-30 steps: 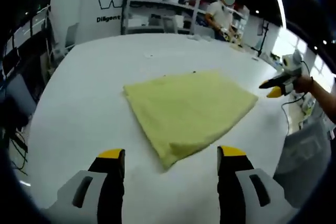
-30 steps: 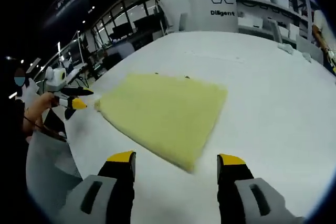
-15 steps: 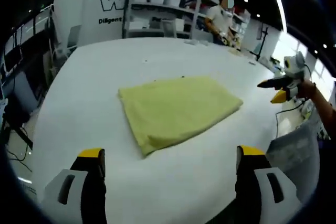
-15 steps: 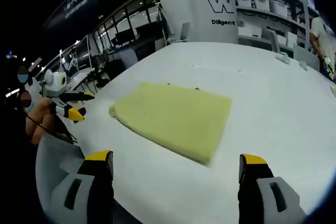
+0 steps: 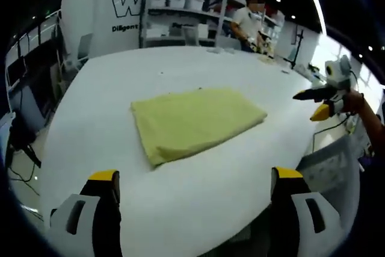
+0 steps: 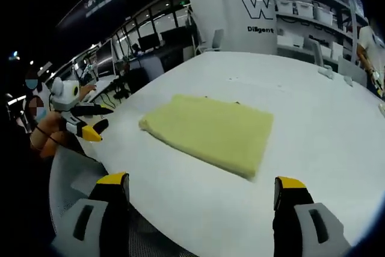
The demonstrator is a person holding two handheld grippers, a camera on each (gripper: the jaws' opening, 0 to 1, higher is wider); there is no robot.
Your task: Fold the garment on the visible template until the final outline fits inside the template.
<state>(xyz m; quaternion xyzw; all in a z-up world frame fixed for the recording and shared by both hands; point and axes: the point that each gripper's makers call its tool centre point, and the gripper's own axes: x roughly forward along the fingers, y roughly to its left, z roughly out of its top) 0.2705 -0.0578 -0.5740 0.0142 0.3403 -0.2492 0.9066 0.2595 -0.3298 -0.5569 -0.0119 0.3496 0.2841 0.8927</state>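
Yellow garment lies folded to a compact, roughly rectangular pad, centre frame in the left gripper view, flat on the white desk. In the right gripper view it sits centre frame too. No template outline readable under it; cannot tell the fit.

Your left gripper sits at bottom of frame, fingers wide apart, holding nothing, well back from the cloth. Your right gripper is the same: fingers spread wide, empty, clear of the near edge.

Handling, as a judgement: soft, light, limp knit, several layers thick, some grip on the desk. It will sag and unfold if you lift by one layer. If more tucking is needed, pinch through all layers at a corner, both corners of one short edge together, and keep it low.

Shelving and a person show at upper centre, beyond the desk.
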